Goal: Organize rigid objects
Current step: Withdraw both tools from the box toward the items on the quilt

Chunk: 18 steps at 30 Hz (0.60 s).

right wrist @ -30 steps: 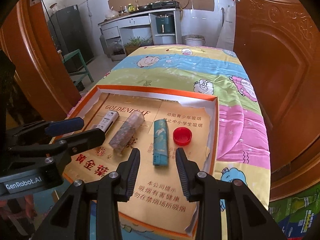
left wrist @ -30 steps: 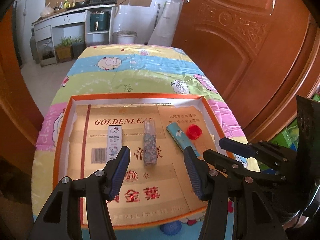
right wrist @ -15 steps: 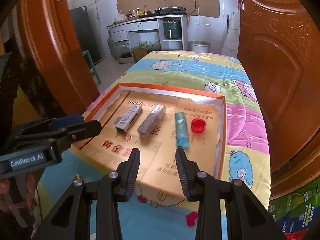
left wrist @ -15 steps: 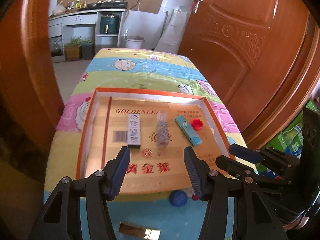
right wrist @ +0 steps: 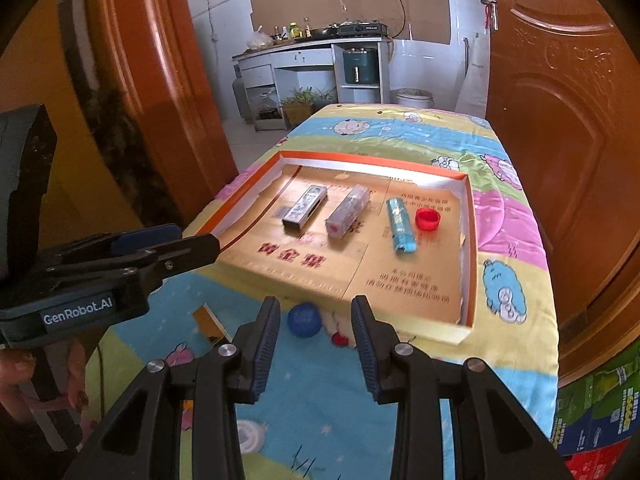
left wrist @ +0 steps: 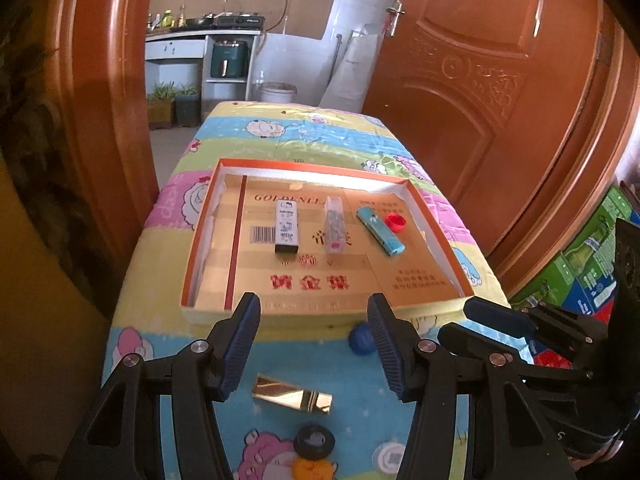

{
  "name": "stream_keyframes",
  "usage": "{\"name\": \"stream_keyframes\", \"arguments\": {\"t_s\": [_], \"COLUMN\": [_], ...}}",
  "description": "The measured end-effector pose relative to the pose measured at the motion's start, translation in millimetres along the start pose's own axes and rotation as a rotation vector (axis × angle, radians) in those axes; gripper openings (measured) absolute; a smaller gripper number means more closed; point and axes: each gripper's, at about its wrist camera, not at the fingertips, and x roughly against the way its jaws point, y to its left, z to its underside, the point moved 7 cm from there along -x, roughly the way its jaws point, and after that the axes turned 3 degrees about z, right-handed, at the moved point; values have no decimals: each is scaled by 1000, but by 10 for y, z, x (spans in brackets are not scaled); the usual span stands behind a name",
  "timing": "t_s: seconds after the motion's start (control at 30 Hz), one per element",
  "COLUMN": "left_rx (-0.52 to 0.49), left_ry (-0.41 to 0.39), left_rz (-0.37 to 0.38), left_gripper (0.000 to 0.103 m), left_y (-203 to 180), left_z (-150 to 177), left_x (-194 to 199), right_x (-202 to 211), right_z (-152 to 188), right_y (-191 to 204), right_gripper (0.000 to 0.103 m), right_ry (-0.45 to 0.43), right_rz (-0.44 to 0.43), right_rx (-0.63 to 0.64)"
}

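Orange-rimmed tray [left wrist: 202, 236] holds 4 items in a row: white box [left wrist: 287, 229], clear beaded box [left wrist: 335, 226], teal tube [left wrist: 380, 231], red cap [left wrist: 395, 223]. Left gripper [left wrist: 314, 344] and right gripper [right wrist: 314, 346] hover apart, empty, near a blue cap [right wrist: 304, 319].

Doors: carved reddish-brown wooden door [left wrist: 500, 92] at 2 o'clock — matching wooden door frame [left wrist: 108, 92] at 10 o'clock.
Far wall: white tiles with brown cardboard panels [right wrist: 352, 0] at 12 o'clock.
Furniture: white kitchen counter [right wrist: 304, 60] carrying bottles and a stove — dark green appliance [right wrist: 360, 66] shelved beneath.
Floor: pale tiles, potted green plants [left wrist: 168, 100].
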Motion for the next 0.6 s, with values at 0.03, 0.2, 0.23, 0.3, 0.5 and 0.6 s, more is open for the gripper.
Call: {"name": "stream_keyframes", "arguments": {"t_s": [0.03,0.2,0.23,0.3,0.5,0.6], "left_rx": [0,3,1,-10,-36,-47], "left_ry": [-1,-20,-25,-27,-6,9], "left_rz": [-1,7,8,1,-15,-12], "left_gripper": [58,58,58,58,58,58], "left_y": [0,-21,-25,-28,-3,4], "left_z": [41,199,234,313,586,720], "left_x": [24,135,161,193,214,202], "right_x": [13,75,85,88,42,17], "right_z": [33,208,246,318,574,707], "right_y": [14,86,108,140,264,338], "right_gripper": [37,37,37,37,37,37], "right_ry": [0,2,1,1,24,40], "right_rz": [-1,0,-1,-1,-15,-27], "right_rx": [0,7,9,15,50,69]}}
